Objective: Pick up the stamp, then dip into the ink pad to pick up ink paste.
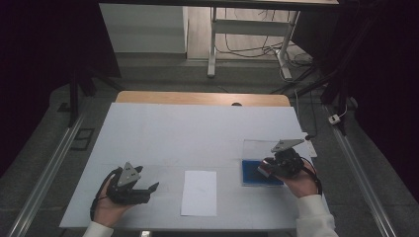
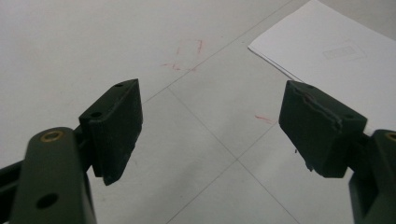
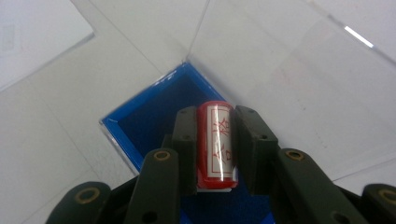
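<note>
Flanking the blue box [image 1: 254, 173], paper sheet [image 1: 198, 193] lies apart.

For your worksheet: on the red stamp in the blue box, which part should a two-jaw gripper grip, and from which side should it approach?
Grip the red stamp across its round barrel, one pad on each long side, coming from above the open blue box. The right gripper is shut on it this way; the curved sides sit squarely between the flat pads.

We see a glossy red plastic cylinder [image 3: 215, 148], a blue box [image 3: 154, 116] lined in matt felt-like cloth, smooth white paper [image 1: 198, 192], and a matt white table [image 1: 163, 133].
</note>
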